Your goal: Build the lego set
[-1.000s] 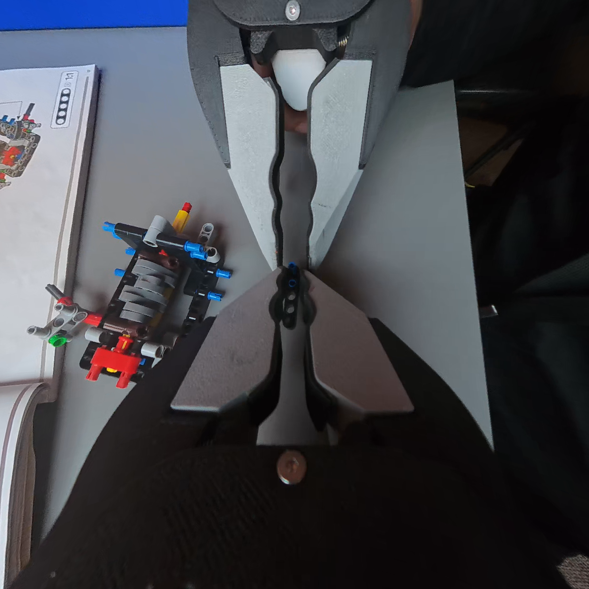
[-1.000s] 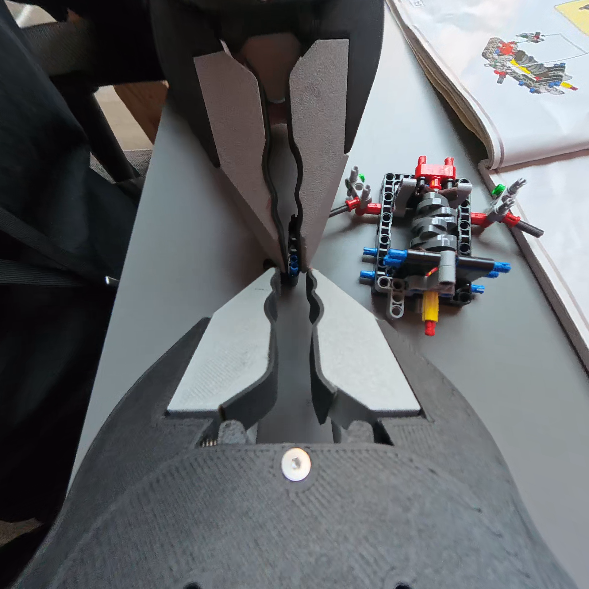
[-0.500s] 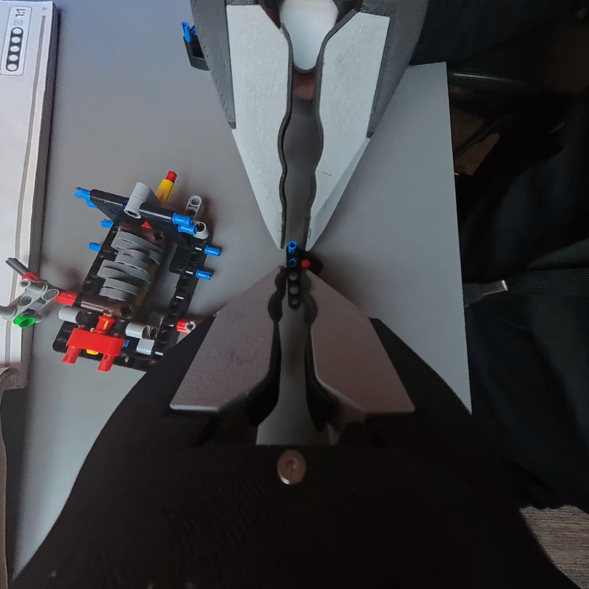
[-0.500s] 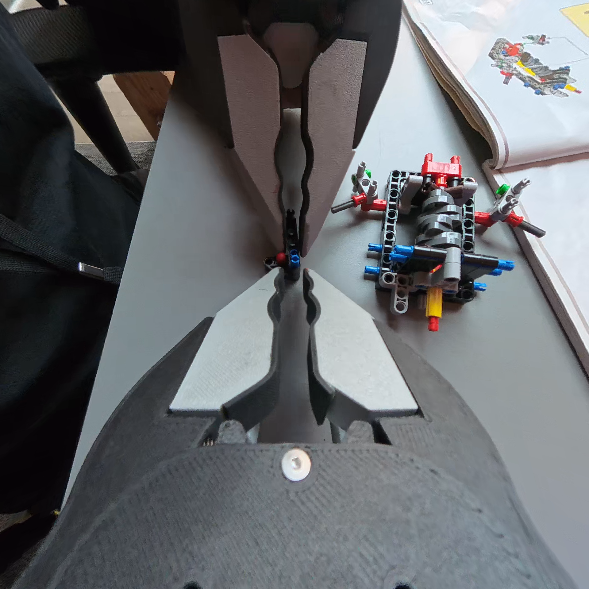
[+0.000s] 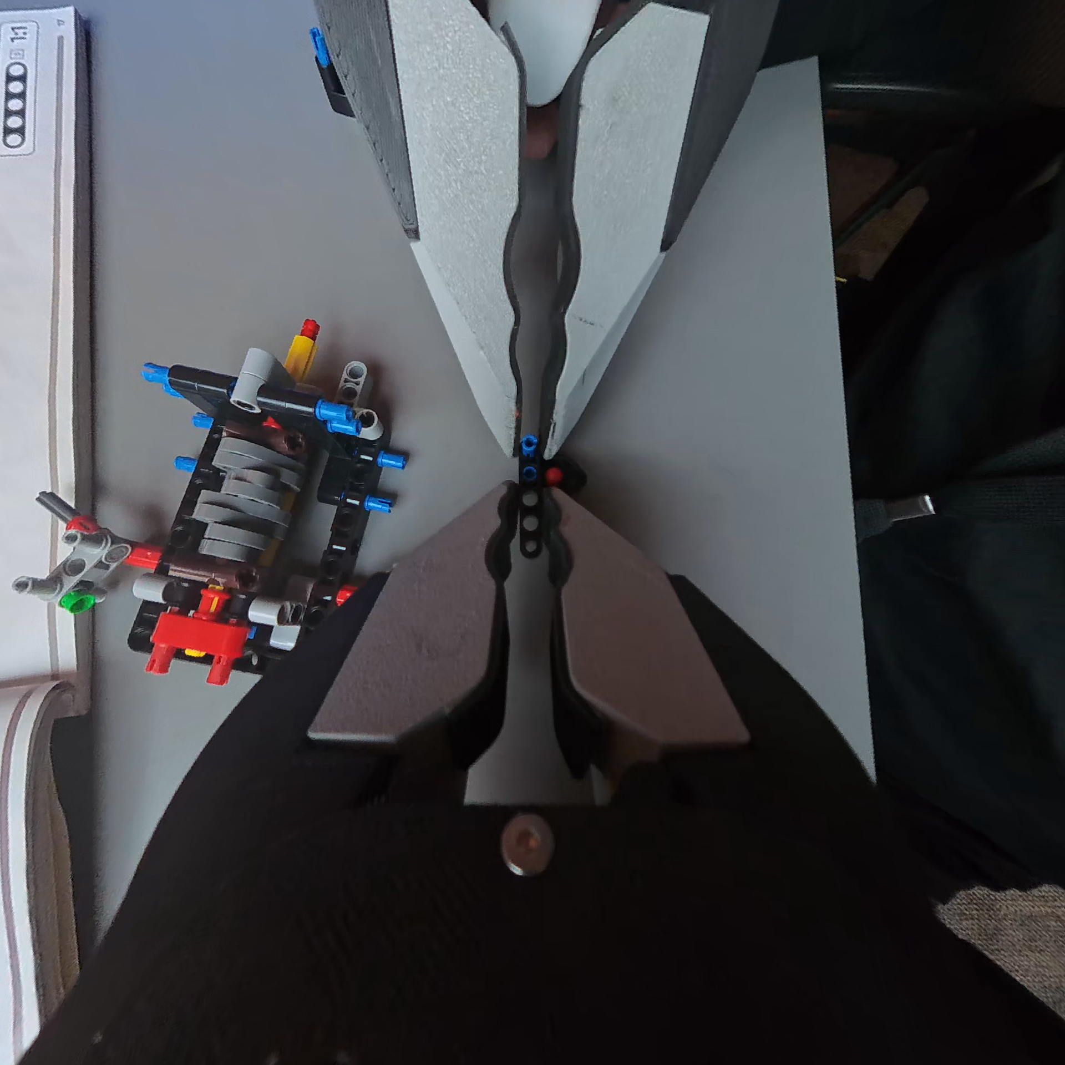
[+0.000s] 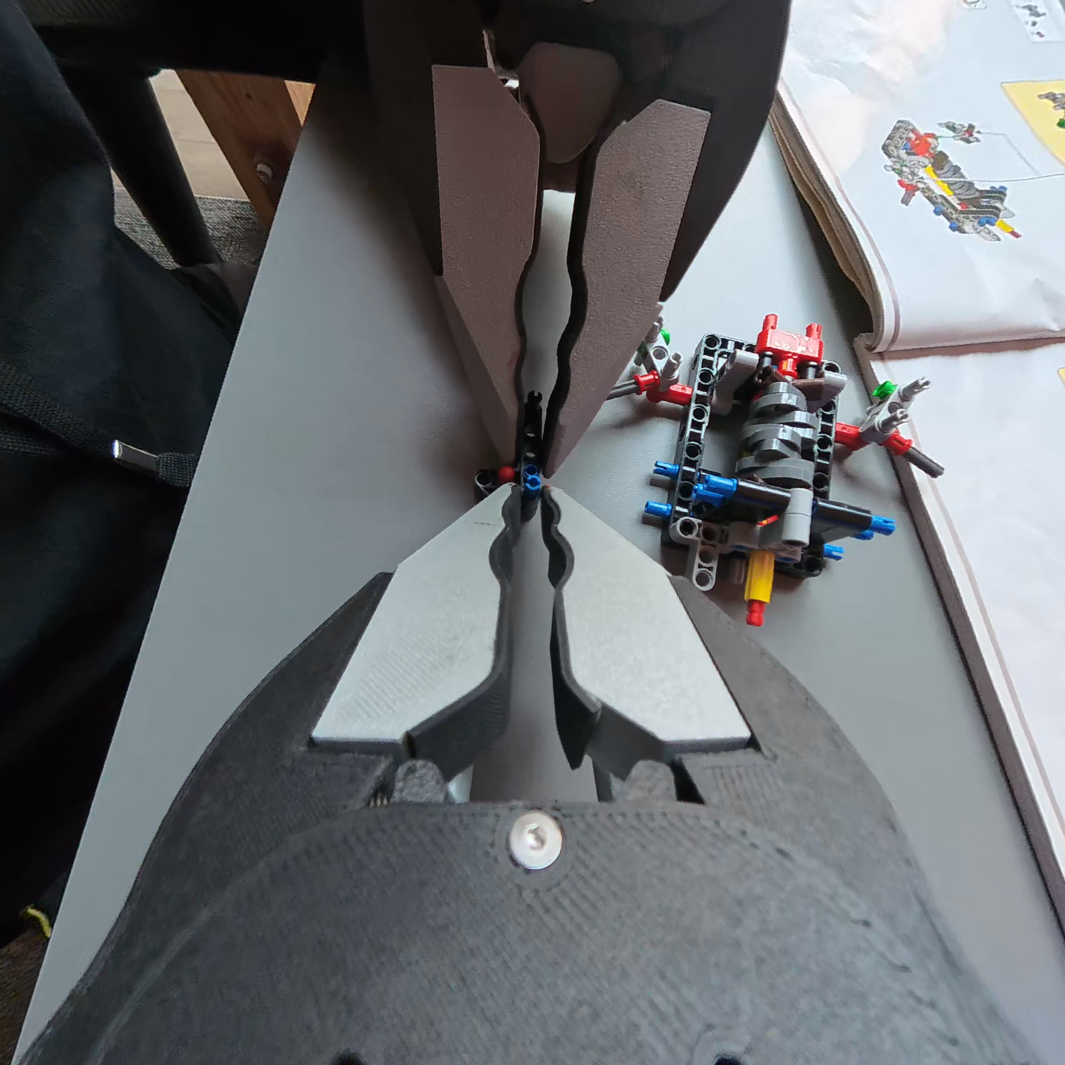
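Note:
My left gripper (image 5: 530, 495) is shut on a short black beam with holes (image 5: 530, 524) and holds it above the grey table (image 5: 720, 461). My right gripper (image 6: 527, 493) faces it tip to tip and is shut on the beam's far end, where two blue pins (image 6: 531, 481) sit. A red pin in a small black connector (image 5: 554, 476) sticks out sideways at that end. The same beam (image 6: 533, 426) shows edge-on in the right wrist view between the left gripper's (image 6: 531, 461) fingers. The half-built engine frame (image 5: 253, 507) lies on the table beside them (image 6: 761, 449).
The open instruction booklet (image 5: 34, 346) lies beyond the model, and shows in the right wrist view (image 6: 951, 173). A small black piece with a blue pin (image 5: 325, 69) lies behind the right gripper. The table edge (image 5: 830, 346) runs close by, with dark fabric and a strap (image 6: 138, 458) past it. The tips of both grippers are at nearly the same place. The strap (image 6: 138, 458) is about equally far from each gripper, around 15 cm. The left camera catches it too, in the left wrist view (image 5: 905, 502).
The red pin and its small black connector have come into sight at the beam's pinned end. Both grippers have shifted a little over the table and stay shut, tip to tip.

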The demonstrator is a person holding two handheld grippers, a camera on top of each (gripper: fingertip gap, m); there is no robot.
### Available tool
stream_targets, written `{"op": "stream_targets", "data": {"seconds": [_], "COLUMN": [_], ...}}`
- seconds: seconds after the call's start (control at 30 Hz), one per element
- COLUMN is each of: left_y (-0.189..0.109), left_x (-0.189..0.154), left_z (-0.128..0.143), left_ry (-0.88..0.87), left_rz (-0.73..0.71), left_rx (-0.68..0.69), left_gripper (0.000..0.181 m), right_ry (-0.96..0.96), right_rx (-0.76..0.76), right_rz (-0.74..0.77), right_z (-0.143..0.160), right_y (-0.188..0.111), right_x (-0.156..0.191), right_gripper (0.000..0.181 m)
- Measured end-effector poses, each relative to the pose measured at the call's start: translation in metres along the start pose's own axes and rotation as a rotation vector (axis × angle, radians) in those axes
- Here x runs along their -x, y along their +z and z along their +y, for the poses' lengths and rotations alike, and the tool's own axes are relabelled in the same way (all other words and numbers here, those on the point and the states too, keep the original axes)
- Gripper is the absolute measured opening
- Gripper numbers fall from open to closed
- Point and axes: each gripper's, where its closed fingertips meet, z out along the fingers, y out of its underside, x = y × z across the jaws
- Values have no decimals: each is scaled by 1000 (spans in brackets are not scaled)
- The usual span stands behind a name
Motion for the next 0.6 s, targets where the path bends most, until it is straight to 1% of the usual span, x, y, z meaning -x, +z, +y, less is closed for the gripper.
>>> {"op": "stream_targets", "data": {"seconds": [0.17, 0.4, 0.6], "left_y": [0, -1, 0], "left_x": [0, 0, 0], "left_z": [-1, 0, 1], "left_ry": [-5, -21, 15], "left_rz": [3, 16, 21], "left_rx": [-2, -7, 18], "left_gripper": [4, 5, 4], "right_ry": [-21, -45, -34], "right_rx": [27, 169, 268], "right_rz": [4, -33, -73], "right_z": [2, 3, 4], "right_y": [-1, 1, 1], "right_x": [0, 0, 1], "right_gripper": [3, 3, 3]}}
